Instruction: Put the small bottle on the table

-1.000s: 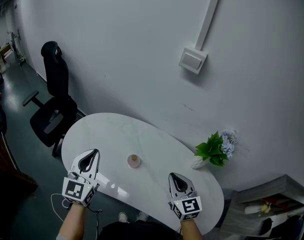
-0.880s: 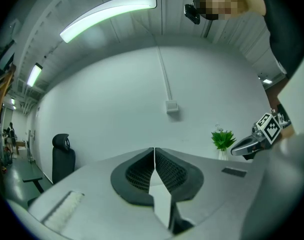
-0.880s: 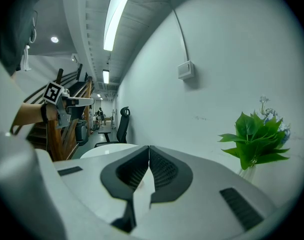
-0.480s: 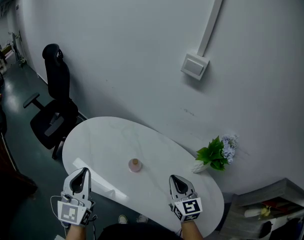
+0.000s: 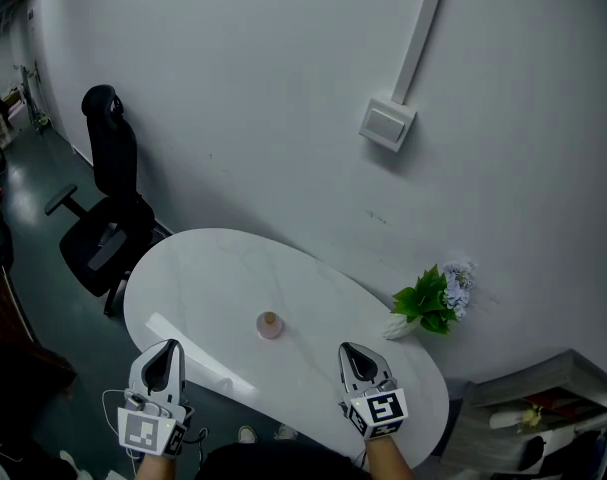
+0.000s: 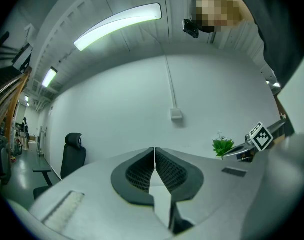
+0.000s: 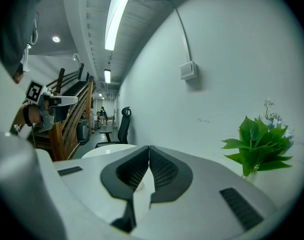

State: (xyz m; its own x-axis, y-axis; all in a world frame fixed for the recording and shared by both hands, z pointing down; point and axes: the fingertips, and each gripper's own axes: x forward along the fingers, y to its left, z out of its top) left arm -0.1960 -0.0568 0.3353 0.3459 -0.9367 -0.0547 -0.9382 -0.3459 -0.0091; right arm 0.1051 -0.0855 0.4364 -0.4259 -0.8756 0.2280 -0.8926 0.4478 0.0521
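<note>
Head view: since a second ago the left gripper [image 5: 160, 361] has drawn back toward the person, from over the table [image 5: 203, 268] to its near edge. The right gripper [image 5: 356, 360] and the small bottle [image 5: 270, 324] have stayed put — the bottle upright mid-table, beyond and between both. Both grippers point forward, marker cubes nearest the person, jaws pressed together on nothing.
</note>
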